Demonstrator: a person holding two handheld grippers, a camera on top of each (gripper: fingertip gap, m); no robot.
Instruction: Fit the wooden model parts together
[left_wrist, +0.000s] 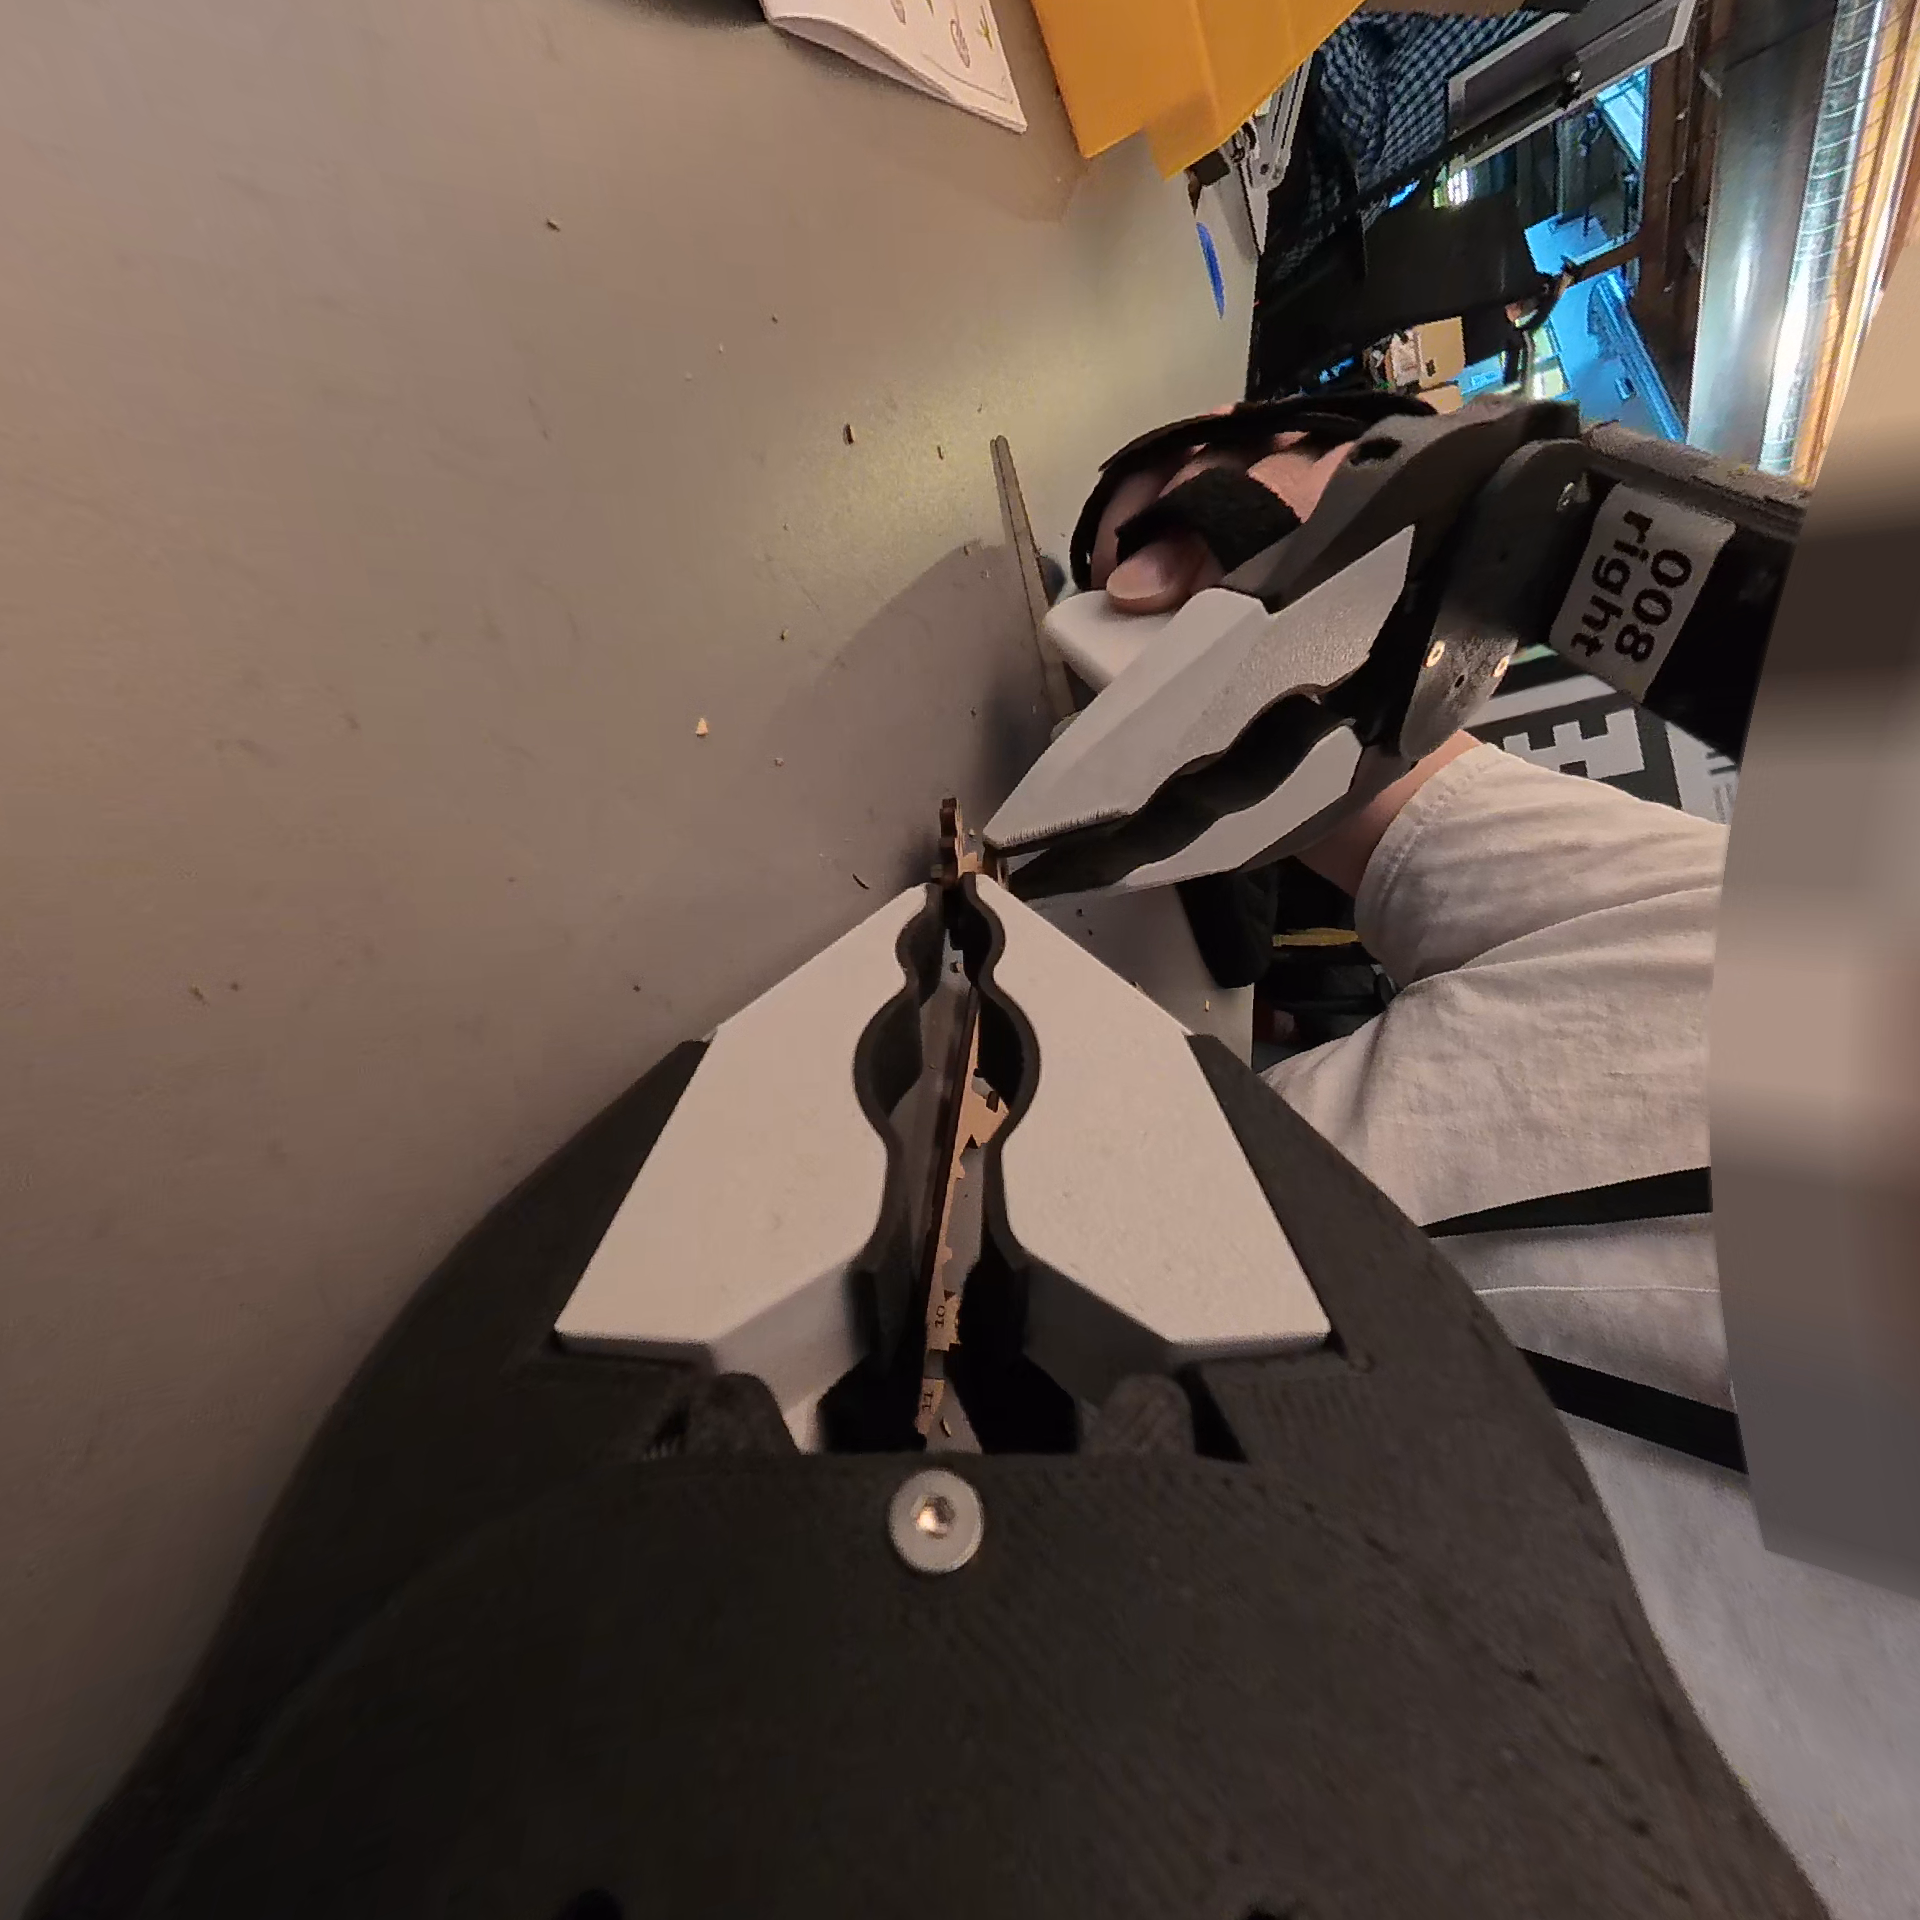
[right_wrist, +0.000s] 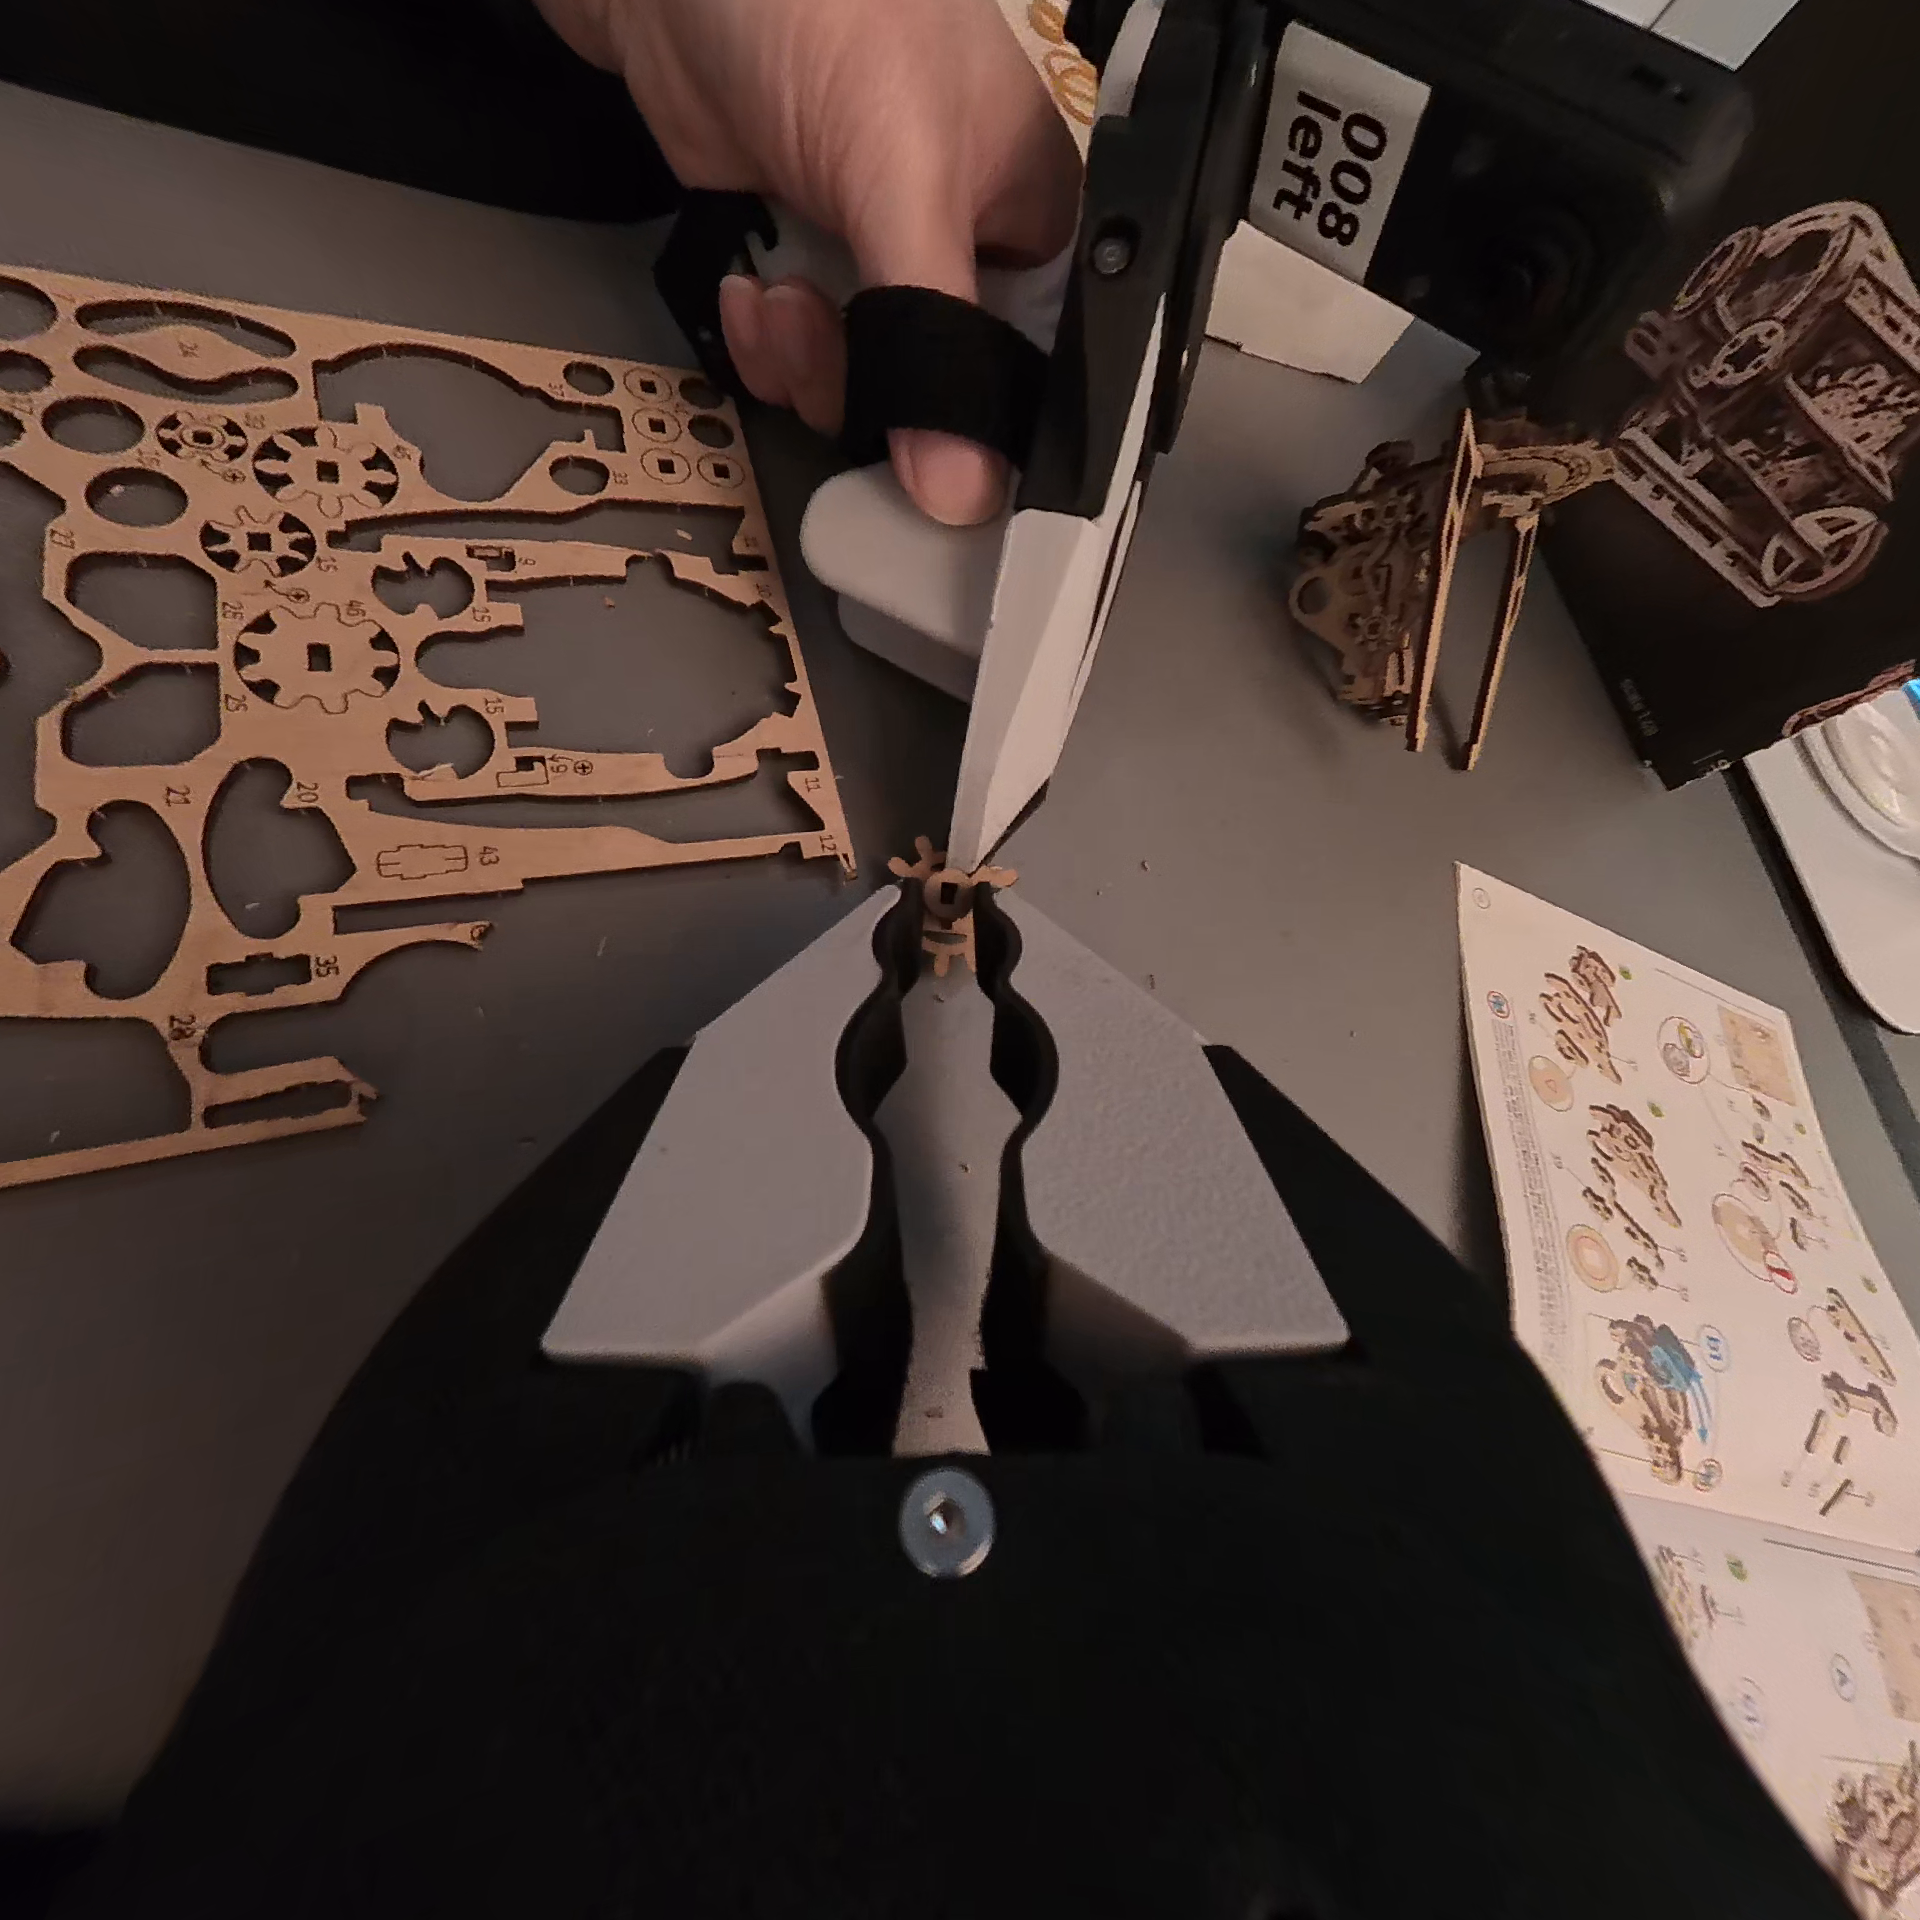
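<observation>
My left gripper (left_wrist: 956, 888) is shut on a thin flat wooden part (left_wrist: 948, 1153), seen edge-on between its white fingers, with a small toothed wooden gear (left_wrist: 948, 831) sticking out past the tips. My right gripper (right_wrist: 948, 916) is shut on the small gear (right_wrist: 940, 888), which has a square hole. The two grippers meet tip to tip just above the grey table (right_wrist: 1247, 831). The left gripper (right_wrist: 979, 847) comes down from the top in the right wrist view. The right gripper (left_wrist: 997, 847) comes in from the right in the left wrist view.
A laser-cut plywood sheet (right_wrist: 395, 665) with several punched-out holes lies at left. A partly built wooden model (right_wrist: 1403, 582) and a dark box (right_wrist: 1766, 468) stand at back right. An instruction sheet (right_wrist: 1683, 1247) lies at right. A yellow folder (left_wrist: 1164, 73) lies at the table's far end.
</observation>
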